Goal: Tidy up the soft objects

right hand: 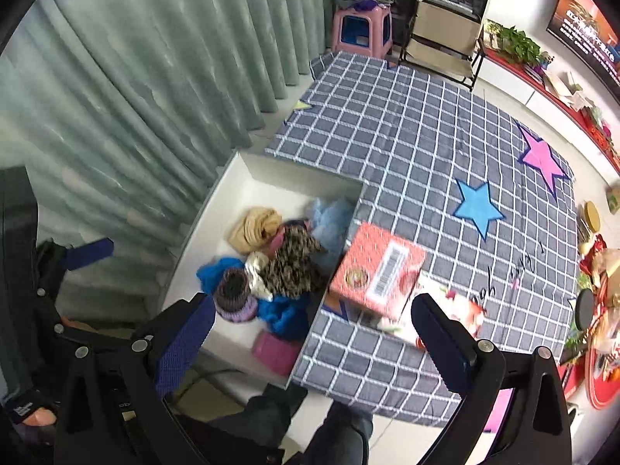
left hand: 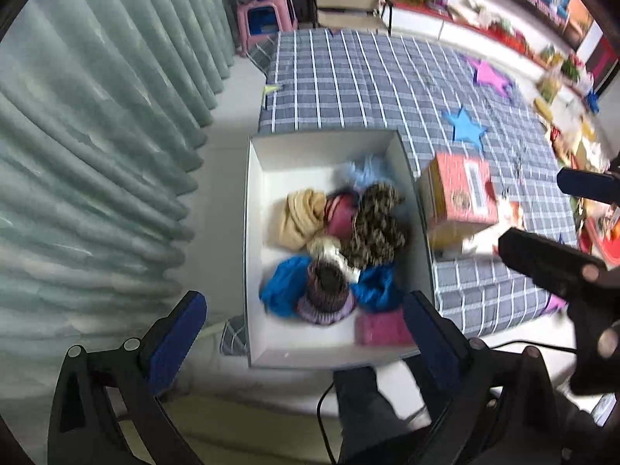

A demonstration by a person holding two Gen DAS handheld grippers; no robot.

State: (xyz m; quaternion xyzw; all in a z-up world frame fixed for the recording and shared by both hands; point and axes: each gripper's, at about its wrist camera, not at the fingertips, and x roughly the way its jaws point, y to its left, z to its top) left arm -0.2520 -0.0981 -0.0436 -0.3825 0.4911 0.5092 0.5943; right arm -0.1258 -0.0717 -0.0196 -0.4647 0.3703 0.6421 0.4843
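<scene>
A white box on the floor holds several soft things. Among them are a tan scarf, a leopard-print cloth, blue cloth, a purple knit hat, a pink knit piece and a pale blue fluffy item. My left gripper hangs open above the box with nothing between its fingers. My right gripper is open and empty over the box's right wall; its fingers show at the right of the left wrist view.
A red carton lies on the checked grey mat beside the box. Blue and pink stars lie on the mat. A green curtain hangs left; a pink stool stands behind. A person's legs are below.
</scene>
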